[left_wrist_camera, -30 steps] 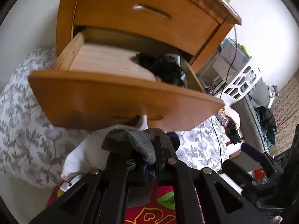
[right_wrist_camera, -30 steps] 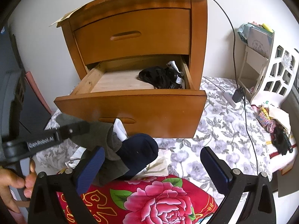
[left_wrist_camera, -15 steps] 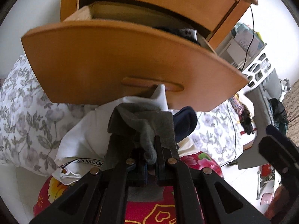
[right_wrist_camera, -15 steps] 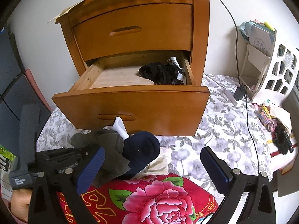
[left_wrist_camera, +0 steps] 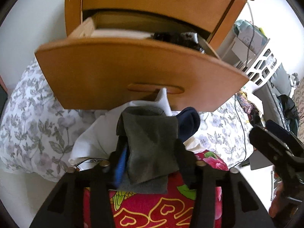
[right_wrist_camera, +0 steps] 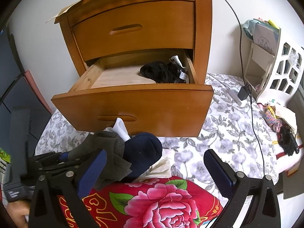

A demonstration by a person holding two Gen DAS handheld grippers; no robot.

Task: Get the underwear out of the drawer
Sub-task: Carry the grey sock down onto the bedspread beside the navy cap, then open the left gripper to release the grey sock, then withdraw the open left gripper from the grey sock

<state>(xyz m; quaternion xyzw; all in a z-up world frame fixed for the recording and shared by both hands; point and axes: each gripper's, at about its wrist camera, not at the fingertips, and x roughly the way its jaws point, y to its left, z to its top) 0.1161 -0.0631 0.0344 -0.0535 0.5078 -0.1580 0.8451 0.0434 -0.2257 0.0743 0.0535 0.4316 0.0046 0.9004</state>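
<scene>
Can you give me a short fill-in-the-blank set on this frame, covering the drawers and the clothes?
1. The lower drawer of the nightstand stands ____.
2. The garment left inside that drawer, the black underwear, lies toward its ____ side in the right wrist view.
3. The opening left claw has a ____ garment between its fingers.
4. The right claw holds ____.

Missing words: open; right; grey; nothing
</scene>
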